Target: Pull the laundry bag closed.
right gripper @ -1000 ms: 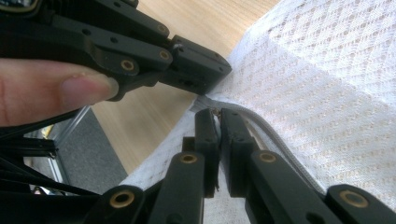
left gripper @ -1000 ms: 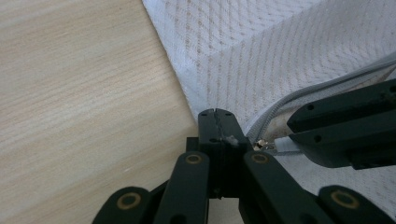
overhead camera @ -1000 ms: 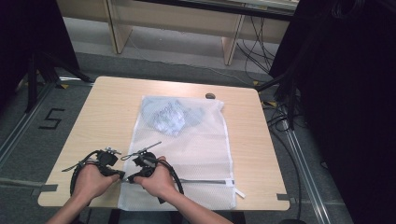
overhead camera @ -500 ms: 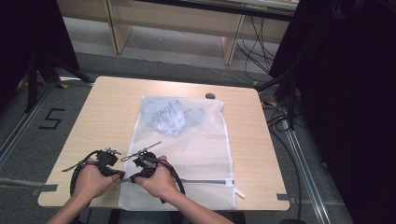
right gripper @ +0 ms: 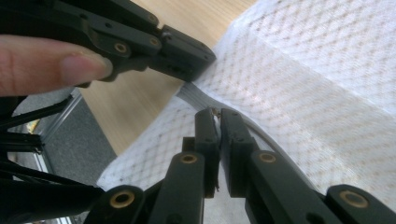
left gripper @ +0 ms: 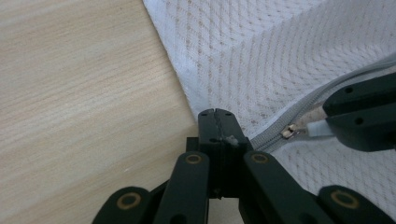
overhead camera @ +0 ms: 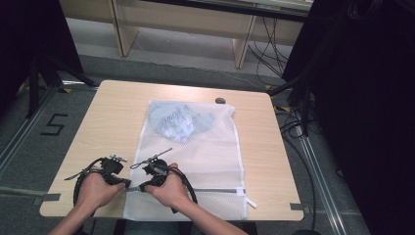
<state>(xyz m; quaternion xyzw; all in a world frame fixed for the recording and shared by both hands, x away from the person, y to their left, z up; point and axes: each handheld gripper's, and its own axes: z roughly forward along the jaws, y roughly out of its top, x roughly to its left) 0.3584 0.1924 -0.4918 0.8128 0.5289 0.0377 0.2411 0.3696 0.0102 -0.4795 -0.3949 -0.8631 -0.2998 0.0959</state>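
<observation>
A white mesh laundry bag (overhead camera: 205, 156) lies flat on the wooden table (overhead camera: 117, 117), with pale blue clothing (overhead camera: 178, 122) inside its far end. A grey zipper (overhead camera: 215, 190) runs across its near end. My left gripper (overhead camera: 127, 184) (left gripper: 217, 115) is shut on the bag's left edge, right at the zipper's end. Close beside it, my right gripper (overhead camera: 142, 187) (right gripper: 217, 114) is shut on the zipper pull (left gripper: 314, 127), whose metal slider (left gripper: 292, 132) sits near the bag's left edge. The two gripper tips almost touch.
A small dark object (overhead camera: 220, 101) rests at the table's far edge beside the bag. A white tag (overhead camera: 251, 202) sticks out at the zipper's right end. Bare wood lies left and right of the bag. Dark stands and cables surround the table.
</observation>
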